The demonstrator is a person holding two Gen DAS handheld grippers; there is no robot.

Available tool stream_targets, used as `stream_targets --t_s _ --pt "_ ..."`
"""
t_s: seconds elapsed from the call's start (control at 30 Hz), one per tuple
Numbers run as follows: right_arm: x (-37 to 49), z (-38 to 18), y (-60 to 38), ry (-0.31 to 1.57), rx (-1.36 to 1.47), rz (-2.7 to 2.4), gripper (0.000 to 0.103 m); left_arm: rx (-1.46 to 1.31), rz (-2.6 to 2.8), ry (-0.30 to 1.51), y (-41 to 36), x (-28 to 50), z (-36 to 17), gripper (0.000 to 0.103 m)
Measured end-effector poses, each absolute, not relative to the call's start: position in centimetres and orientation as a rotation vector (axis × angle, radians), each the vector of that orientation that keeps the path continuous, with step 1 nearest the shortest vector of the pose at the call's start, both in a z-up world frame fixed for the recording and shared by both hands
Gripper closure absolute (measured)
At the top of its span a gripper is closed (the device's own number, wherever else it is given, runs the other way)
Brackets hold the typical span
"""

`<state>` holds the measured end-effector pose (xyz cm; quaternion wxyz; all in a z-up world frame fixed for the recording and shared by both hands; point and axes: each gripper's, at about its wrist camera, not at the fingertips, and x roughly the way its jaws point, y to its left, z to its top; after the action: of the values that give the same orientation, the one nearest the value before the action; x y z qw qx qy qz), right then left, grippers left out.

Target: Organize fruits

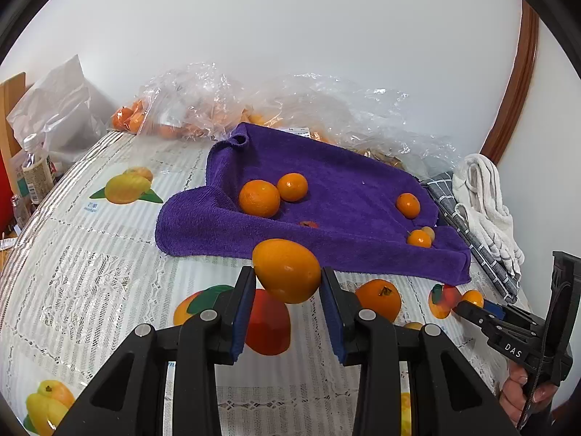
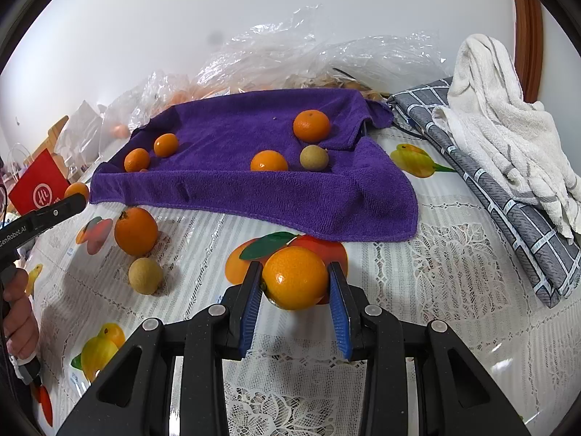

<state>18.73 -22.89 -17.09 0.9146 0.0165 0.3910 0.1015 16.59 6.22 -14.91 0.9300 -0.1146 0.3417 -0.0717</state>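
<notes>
It was a home: a fruit-print tablecloth [image 2: 454, 261], towels [image 2: 508, 127], plastic bags [image 1: 290, 101] and bottles [image 1: 36, 174] against a white wall.

Purple towel [image 2: 254, 185]; orange oranges [image 2: 311, 126]; tan longan [image 2: 145, 275]; white lace tablecloth [image 2: 454, 272], fruit prints; grey checked cloth [image 2: 508, 210]; blue pads [image 2: 250, 307]; red box [image 2: 38, 189].

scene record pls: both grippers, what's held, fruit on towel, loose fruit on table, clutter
left gripper: shut on orange
right gripper: shut on second orange
purple towel: four oranges and one brownish round fruit seen from the right wrist
loose on tablecloth: stemmed orange, brownish fruit
back of table: clear plastic bags with orange fruit
right side: white towel on grey checked cloth
</notes>
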Motion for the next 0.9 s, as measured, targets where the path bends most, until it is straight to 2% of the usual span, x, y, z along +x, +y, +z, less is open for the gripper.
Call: stream_targets --t_s 0.6,0.9 --pt "18.5 -16.6 -23.5 0.787 0.069 0.205 0.067 -0.275 -0.13 0.676 7.0 16.4 -14.3 0.069" --pt "19.0 -14.1 -22.5 0.766 0.038 0.211 0.067 -0.261 -0.099 0.672 7.5 16.6 -12.4 0.069"
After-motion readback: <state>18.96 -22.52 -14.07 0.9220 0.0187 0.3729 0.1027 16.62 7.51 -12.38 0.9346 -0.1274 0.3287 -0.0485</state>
